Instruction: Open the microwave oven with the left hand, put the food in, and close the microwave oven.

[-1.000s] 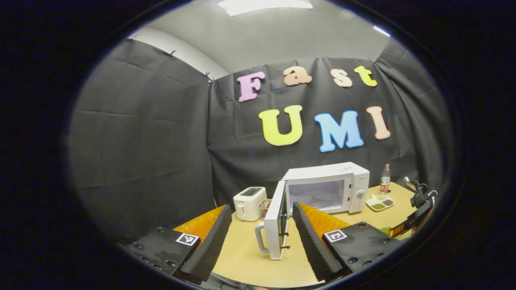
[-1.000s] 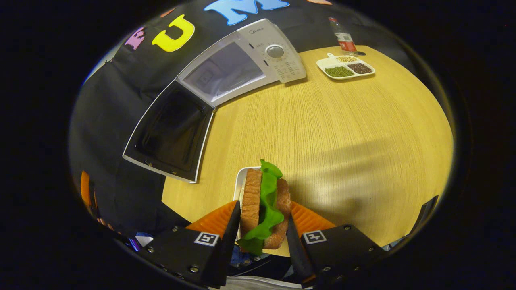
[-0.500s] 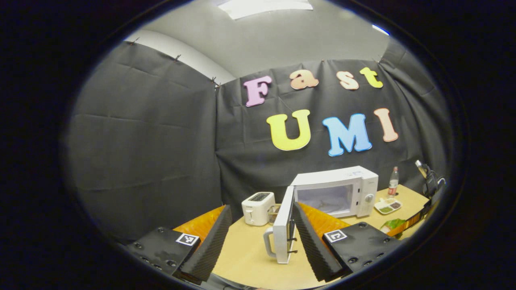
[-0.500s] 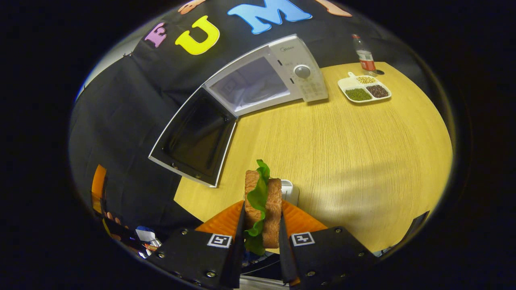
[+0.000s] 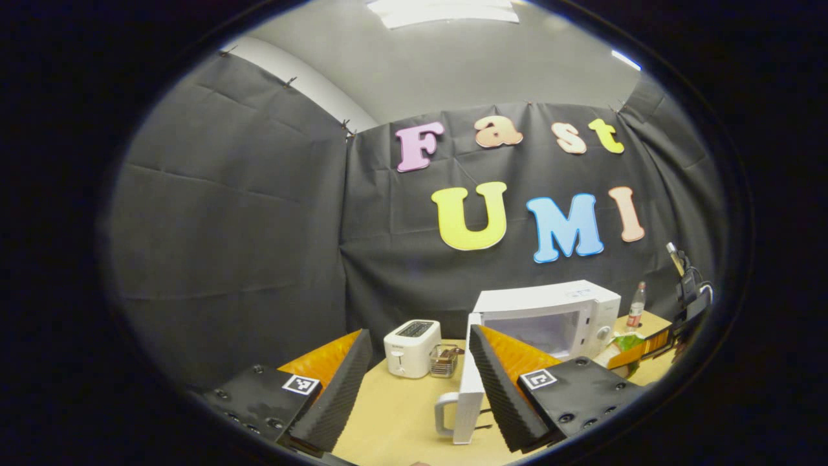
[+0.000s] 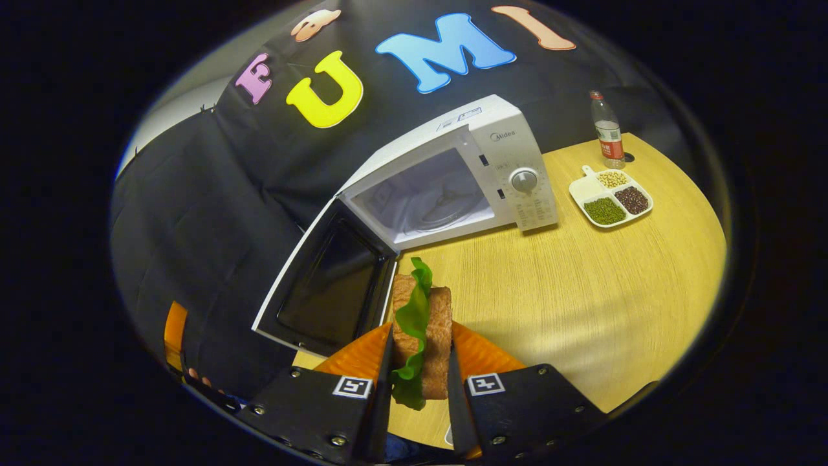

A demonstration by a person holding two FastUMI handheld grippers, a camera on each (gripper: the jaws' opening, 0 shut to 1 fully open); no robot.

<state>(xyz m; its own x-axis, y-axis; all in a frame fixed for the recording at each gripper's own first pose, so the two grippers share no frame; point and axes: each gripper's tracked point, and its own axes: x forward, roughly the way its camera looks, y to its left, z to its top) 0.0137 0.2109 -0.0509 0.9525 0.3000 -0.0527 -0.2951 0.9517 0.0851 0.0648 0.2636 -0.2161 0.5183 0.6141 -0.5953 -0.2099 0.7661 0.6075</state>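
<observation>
The microwave oven [image 6: 453, 188] is sitting at upper centre of the right gripper view on the wooden table [image 6: 582, 291], its door [image 6: 330, 285] hanging wide open toward lower left and its pale cavity, with a turntable inside, lying exposed. The right gripper [image 6: 417, 388] is pinching the sandwich [image 6: 420, 330] at bottom centre of that view, both fingers pressing against the bread slices with a green lettuce leaf sticking out between them and over the top (the sandwich is hovering just in front of the door's lower right edge, above the table). At upper right of this view, a divided dish [image 6: 610, 197] of beans is lying beside the oven's control panel, and a plastic bottle [image 6: 607, 129] is standing just behind it. In the left gripper view, the left gripper [image 5: 414, 382] is spreading its fingers wide at the bottom with nothing between them; the microwave oven [image 5: 550, 314] is showing at lower right, its door [image 5: 469, 395] standing edge-on with a handle on its left. A white toaster [image 5: 412, 346] is sitting at lower centre, left of the oven, with a small rack [image 5: 444, 360] just beside it.
</observation>
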